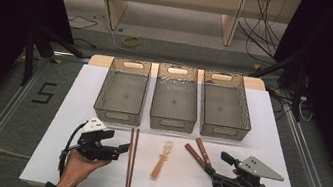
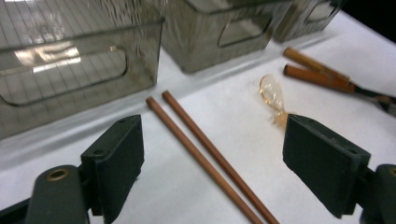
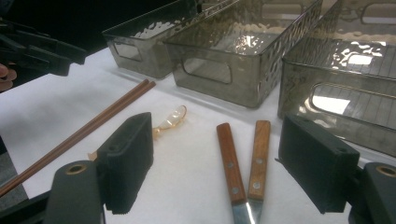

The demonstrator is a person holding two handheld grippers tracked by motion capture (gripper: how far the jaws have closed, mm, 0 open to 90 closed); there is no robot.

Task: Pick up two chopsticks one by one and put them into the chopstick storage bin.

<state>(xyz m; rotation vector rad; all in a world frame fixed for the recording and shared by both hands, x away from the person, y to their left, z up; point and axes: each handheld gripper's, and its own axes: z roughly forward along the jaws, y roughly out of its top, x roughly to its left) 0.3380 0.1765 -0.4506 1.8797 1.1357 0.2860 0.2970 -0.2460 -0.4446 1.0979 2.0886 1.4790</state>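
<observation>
Open tongs [image 3: 215, 163] frame two wooden-handled knives [image 3: 243, 163].

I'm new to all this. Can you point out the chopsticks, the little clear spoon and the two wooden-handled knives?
chopsticks [image 1: 131, 161], high view, mid-length of the pair
clear spoon [image 2: 271, 91], left gripper view, its bowl
wooden-handled knives [image 3: 229, 161], right gripper view, left knife's handle

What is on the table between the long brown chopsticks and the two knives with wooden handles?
A small see-through amber spoon lies alone between the chopsticks and the knives, touching neither. The high view shows it best.
</observation>
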